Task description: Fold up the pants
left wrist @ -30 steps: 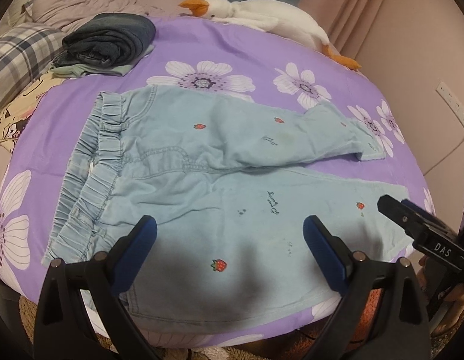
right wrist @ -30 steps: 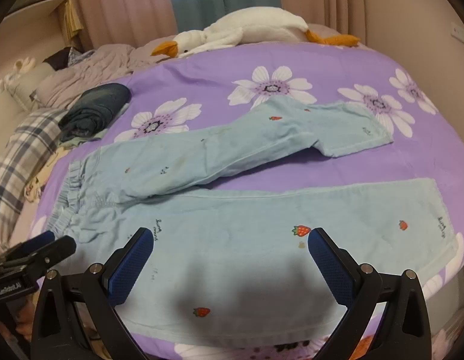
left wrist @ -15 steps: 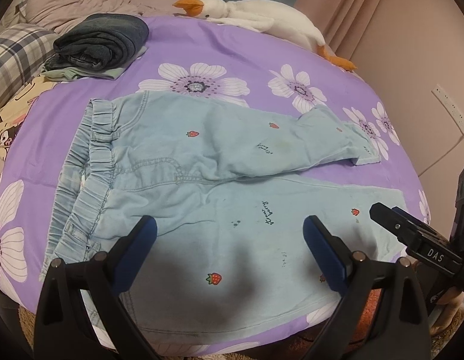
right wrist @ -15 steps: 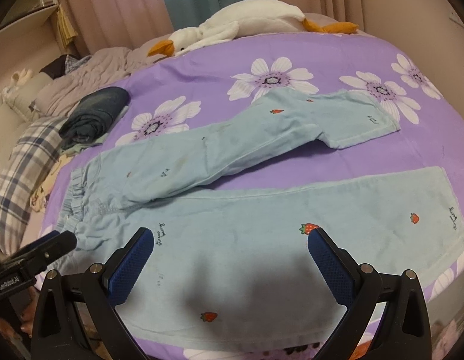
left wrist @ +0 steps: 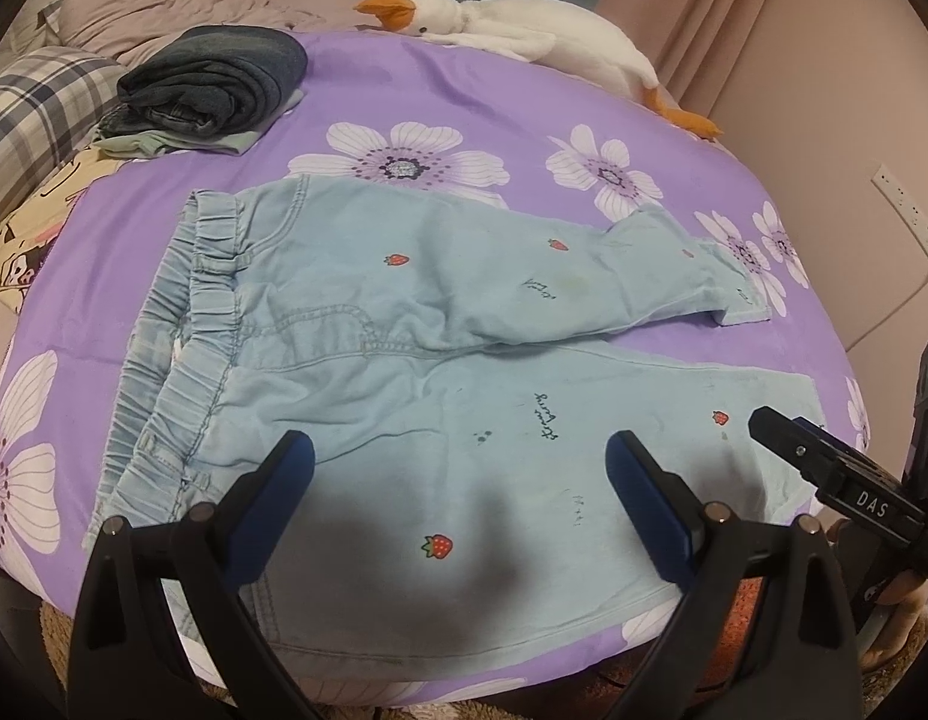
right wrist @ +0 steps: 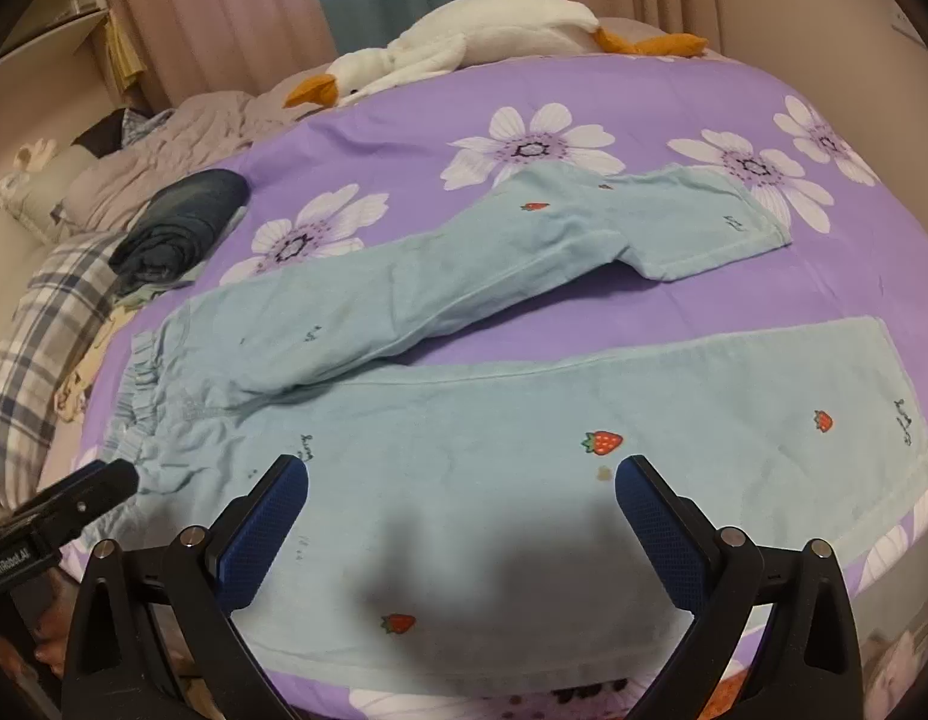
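Observation:
Light blue pants with small strawberry prints lie spread flat on the purple flowered bed, waistband to the left, legs to the right; they also show in the right wrist view. The far leg angles away from the near one. My left gripper is open and empty, hovering above the near leg close to the waistband. My right gripper is open and empty above the near leg's middle. The right gripper's tip also shows in the left wrist view, and the left gripper's tip in the right wrist view.
A folded stack of dark jeans sits at the bed's far left. A white plush goose lies along the far edge by the curtains. A plaid pillow and crumpled blanket are at the left. The bed's near edge is just below the grippers.
Both grippers have drawn back and risen slightly, so the pants sit lower and more fully in view. The pants have not moved. Both grippers stay open.

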Motion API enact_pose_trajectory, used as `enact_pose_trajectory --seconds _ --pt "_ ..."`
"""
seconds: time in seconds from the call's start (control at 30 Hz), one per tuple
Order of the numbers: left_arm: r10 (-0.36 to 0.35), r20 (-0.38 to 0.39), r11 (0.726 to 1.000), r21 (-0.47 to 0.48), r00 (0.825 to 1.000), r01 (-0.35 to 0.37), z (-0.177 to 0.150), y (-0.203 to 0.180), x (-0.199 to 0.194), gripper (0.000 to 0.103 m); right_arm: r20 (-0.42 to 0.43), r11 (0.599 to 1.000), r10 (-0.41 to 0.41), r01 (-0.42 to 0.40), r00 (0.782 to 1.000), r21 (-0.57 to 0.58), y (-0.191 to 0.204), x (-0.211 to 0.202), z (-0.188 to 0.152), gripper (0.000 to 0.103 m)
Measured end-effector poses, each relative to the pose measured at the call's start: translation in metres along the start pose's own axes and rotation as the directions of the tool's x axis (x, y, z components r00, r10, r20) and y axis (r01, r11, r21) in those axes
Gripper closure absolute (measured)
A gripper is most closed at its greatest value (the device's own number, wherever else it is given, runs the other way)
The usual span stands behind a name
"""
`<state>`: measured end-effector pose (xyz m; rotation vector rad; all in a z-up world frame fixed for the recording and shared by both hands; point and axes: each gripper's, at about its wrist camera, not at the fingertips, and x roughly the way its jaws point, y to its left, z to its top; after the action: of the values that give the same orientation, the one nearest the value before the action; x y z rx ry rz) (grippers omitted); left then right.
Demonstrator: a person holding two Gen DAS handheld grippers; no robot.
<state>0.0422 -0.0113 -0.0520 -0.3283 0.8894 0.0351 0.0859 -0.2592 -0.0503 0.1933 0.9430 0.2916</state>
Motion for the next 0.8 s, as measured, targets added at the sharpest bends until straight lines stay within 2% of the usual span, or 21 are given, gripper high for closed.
enact_pose_trajectory --seconds 0.13,0.23,0.33,0.43,0.5,0.6,0.67,0.73,0.8 --pt "0.021 0.009 0.999 -0.038 1.000 -0.021 0.000 0.013 -0.003 0.006 -0.005 1.000 -0.013 0.014 1.000 0.017 -0.008 0.002 -0.001 0.000" --pt "0.078 0.013 0.994 -0.081 0.997 -0.077 0.000 0.033 -0.006 0.007 -0.017 0.999 0.003 -0.003 1.000 0.044 -0.018 0.002 -0.002 0.001" --pt "0.138 -0.002 0.981 -0.138 0.990 -0.137 -0.003 0.065 -0.011 0.008 -0.015 0.992 0.009 -0.007 1.000 0.128 -0.045 0.000 -0.004 0.001" --pt "0.214 -0.036 0.954 -0.209 0.976 -0.217 -0.014 0.105 -0.018 0.008 0.004 0.974 -0.047 0.045 0.999 0.222 -0.087 -0.011 -0.004 0.009" --pt "0.242 -0.050 0.939 -0.240 0.969 -0.247 -0.022 0.124 -0.021 0.009 0.016 0.942 -0.094 0.083 0.995 0.324 -0.128 -0.020 -0.007 0.009" --pt "0.241 -0.072 0.923 -0.293 0.968 -0.251 -0.035 0.147 -0.020 0.010 0.000 0.876 -0.173 0.154 0.985 0.458 -0.185 -0.029 -0.015 0.018" --pt "0.215 -0.095 0.915 -0.329 0.972 -0.235 -0.039 0.156 -0.014 0.015 -0.027 0.832 -0.214 0.197 0.976 0.519 -0.214 -0.033 -0.022 0.020" --pt "0.133 -0.093 0.914 -0.373 0.987 -0.158 -0.041 0.163 -0.007 0.022 -0.044 0.787 -0.234 0.215 0.971 0.578 -0.242 -0.037 -0.031 0.025" --pt "0.087 -0.088 0.912 -0.395 0.992 -0.115 -0.040 0.163 -0.002 0.031 -0.062 0.750 -0.250 0.234 0.966 0.619 -0.261 -0.037 -0.040 0.026"
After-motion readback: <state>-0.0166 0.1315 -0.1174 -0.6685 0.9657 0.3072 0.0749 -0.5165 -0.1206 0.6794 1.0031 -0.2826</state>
